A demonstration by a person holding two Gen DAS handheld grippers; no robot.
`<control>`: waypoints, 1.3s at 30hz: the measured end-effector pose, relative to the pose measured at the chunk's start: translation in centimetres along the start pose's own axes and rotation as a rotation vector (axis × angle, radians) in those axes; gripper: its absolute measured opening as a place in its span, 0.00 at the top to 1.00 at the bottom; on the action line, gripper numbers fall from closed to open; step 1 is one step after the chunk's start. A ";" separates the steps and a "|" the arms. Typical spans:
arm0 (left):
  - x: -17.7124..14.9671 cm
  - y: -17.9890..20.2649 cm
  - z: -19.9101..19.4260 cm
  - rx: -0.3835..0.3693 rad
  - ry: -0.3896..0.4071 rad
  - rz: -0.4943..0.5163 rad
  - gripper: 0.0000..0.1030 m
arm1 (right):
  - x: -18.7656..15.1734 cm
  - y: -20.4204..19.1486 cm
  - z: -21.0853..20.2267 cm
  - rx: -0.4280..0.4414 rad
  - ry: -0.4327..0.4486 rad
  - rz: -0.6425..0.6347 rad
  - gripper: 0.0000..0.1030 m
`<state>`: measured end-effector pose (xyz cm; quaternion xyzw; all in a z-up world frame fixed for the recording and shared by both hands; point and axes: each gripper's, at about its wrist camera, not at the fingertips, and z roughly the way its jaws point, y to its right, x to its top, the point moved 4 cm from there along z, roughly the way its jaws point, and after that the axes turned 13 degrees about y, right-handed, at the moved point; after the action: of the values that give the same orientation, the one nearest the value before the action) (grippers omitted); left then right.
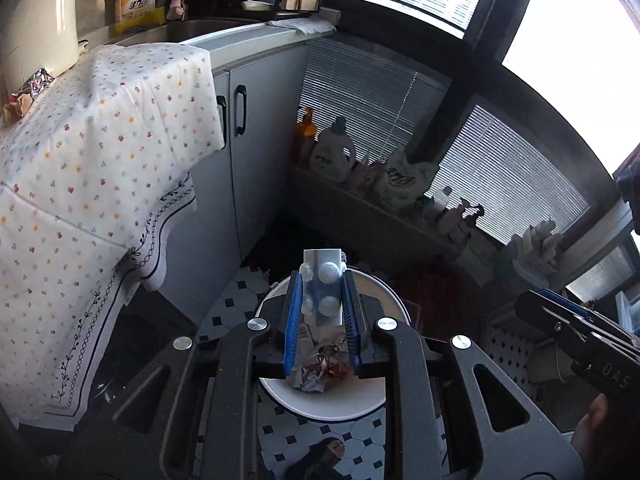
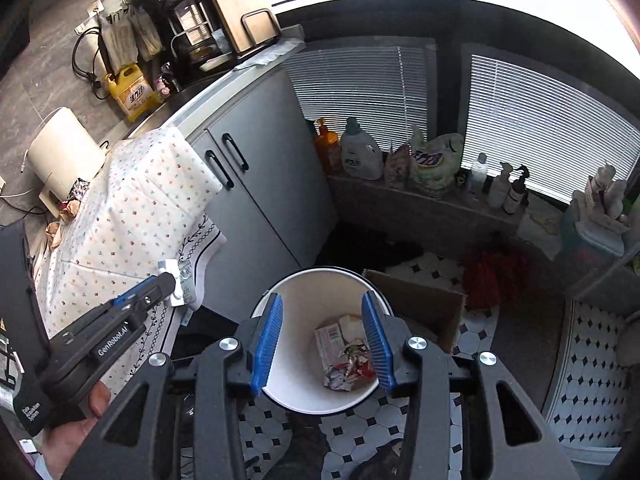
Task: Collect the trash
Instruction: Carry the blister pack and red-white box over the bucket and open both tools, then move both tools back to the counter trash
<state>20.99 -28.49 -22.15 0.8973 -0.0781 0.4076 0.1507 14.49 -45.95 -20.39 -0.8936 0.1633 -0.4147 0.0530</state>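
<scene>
My left gripper is shut on a silver pill blister pack and holds it above the white trash bin on the tiled floor. Crumpled wrappers lie in the bin. My right gripper is open and empty, right above the same bin, which holds a small carton and crumpled wrappers. The left gripper also shows at the left of the right wrist view, with the blister pack in it. More wrappers lie on the flowered tablecloth.
A table with a flowered cloth stands left of the bin, grey cabinets behind it. A cardboard box stands right of the bin. Bottles line the window ledge. A red cloth lies on the floor.
</scene>
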 end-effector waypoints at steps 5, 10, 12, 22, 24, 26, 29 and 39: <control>-1.0 2.2 0.9 -0.058 -0.048 -0.007 0.71 | 0.2 1.7 -1.3 -0.022 0.011 0.006 0.60; -0.2 3.0 0.5 -0.075 -0.024 0.004 0.45 | 0.4 2.4 -2.3 -0.028 0.022 0.011 0.59; 0.4 2.9 0.1 -0.069 -0.010 0.005 0.41 | 0.7 2.4 -2.4 -0.021 0.027 0.015 0.57; 5.5 -1.9 -3.8 0.058 0.108 -0.013 0.10 | 3.7 -1.4 -2.4 0.070 0.081 0.021 0.28; 6.6 -3.4 -4.7 0.092 0.132 -0.022 0.06 | 4.6 -2.8 -2.3 0.093 0.095 0.018 0.24; 7.8 -5.1 -5.5 0.124 0.150 -0.029 0.06 | 5.6 -4.5 -1.9 0.116 0.105 0.014 0.19; 9.6 -7.8 -6.8 0.169 0.181 -0.045 0.06 | 6.9 -7.2 -1.7 0.148 0.126 -0.006 0.10; 13.7 -17.5 -9.8 0.281 0.253 -0.128 0.06 | 10.3 -17.2 0.4 0.252 0.148 -0.071 0.08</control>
<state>27.63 -9.01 -9.33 0.8543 0.0562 0.5134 0.0582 25.23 -33.25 -9.21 -0.8520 0.0815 -0.4984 0.1380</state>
